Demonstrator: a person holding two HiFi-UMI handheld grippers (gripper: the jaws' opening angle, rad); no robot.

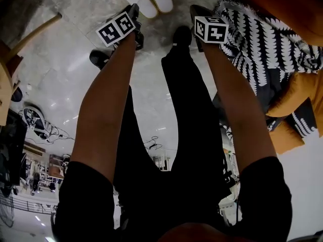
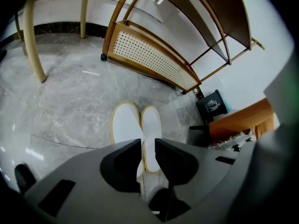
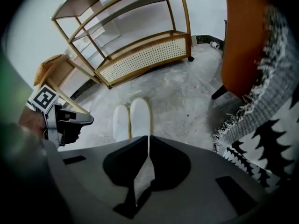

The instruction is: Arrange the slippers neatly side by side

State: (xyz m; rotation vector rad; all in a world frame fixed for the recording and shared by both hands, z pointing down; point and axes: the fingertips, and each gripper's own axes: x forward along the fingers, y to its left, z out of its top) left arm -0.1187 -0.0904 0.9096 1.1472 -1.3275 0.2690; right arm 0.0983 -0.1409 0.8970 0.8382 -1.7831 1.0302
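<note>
Two grippers hover above the slippers: we hold the left gripper with jaws apart and nothing between them, the right gripper with jaws closed together, empty. Beyond them the white slippers lie side by side, touching, on the grey floor. Behind the slippers stands a rattan shelf.
</note>
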